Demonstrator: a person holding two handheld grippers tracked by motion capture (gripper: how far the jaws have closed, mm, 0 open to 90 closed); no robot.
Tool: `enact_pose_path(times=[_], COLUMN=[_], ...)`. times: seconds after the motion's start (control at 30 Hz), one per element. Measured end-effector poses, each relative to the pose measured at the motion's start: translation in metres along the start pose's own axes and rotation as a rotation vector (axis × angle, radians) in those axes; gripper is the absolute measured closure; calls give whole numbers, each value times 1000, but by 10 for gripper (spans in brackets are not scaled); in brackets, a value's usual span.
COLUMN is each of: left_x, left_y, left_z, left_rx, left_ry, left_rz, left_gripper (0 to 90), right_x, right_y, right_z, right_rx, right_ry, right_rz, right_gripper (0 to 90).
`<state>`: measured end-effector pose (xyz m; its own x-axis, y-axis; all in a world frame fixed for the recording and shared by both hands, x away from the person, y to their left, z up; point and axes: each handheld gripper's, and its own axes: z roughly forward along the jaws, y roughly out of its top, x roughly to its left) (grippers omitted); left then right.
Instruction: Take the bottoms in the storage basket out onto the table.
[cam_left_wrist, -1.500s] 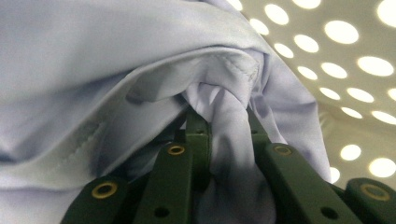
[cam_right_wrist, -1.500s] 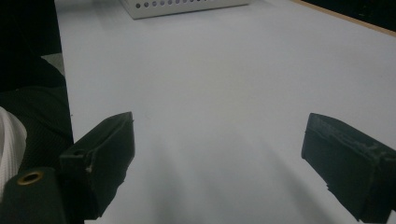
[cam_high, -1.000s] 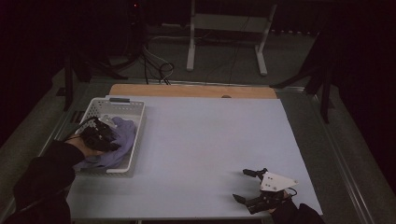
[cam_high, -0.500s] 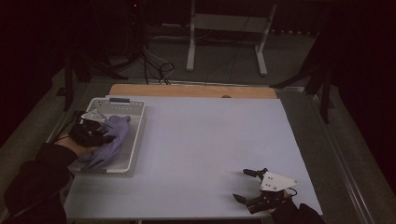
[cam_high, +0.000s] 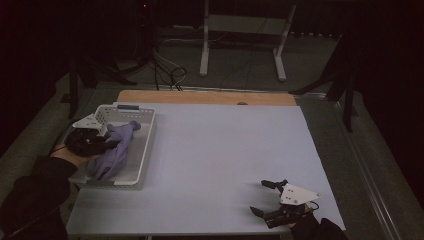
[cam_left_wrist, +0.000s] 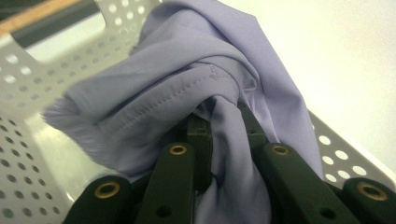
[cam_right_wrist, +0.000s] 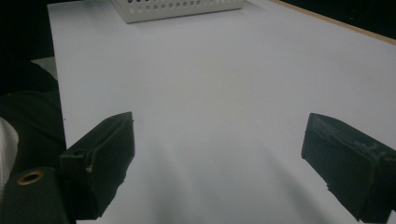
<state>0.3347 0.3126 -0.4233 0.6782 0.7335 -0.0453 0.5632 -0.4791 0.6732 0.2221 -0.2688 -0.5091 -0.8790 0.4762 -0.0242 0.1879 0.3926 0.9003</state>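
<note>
Lilac stretchy cloth (cam_high: 114, 150) now hangs higher out of the white perforated plastic basket (cam_high: 142, 150), clamped in the raised left gripper (cam_high: 107, 142); the right gripper (cam_high: 265, 197) rests unmoved, jaws wide and empty.

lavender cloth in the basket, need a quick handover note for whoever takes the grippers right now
Left gripper: shut on the lavender cloth, bunched between its jaws, over the white perforated basket at the table's left.
Right gripper: open, holding nothing, low over the pale blue table at the near right.
Done: cloth gripped; part of it hangs into the basket.
Left: probably lift it clear and bring it onto the table, where the right gripper can help.
</note>
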Motion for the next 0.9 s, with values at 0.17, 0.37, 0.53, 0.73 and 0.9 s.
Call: enact_pose_path(times=[0.17, 0.37, 0.53, 0.73, 0.9], left_x=[0, 0, 0, 1, 3], left_y=[1, 4, 7, 9, 7], left_z=[-7, -14, -20, -29, -35], left_rx=[-41, -75, -112, -160, -200], left_ry=[12, 20, 20, 11, 1], left_rz=[-3, -9, -29, -52, -67], left_gripper=[808, 808, 808, 807, 808], right_x=[-1, -1, -1, -1, -1], right_y=[0, 0, 0, 0, 0], right_z=[-1, -1, -1, -1, -1], right_rx=[-9, -10, -12, -10, -9], right_ry=[-7, -8, -10, -7, -6], right_rz=[1, 6, 6, 7, 8], right_gripper=[95, 95, 95, 95, 95])
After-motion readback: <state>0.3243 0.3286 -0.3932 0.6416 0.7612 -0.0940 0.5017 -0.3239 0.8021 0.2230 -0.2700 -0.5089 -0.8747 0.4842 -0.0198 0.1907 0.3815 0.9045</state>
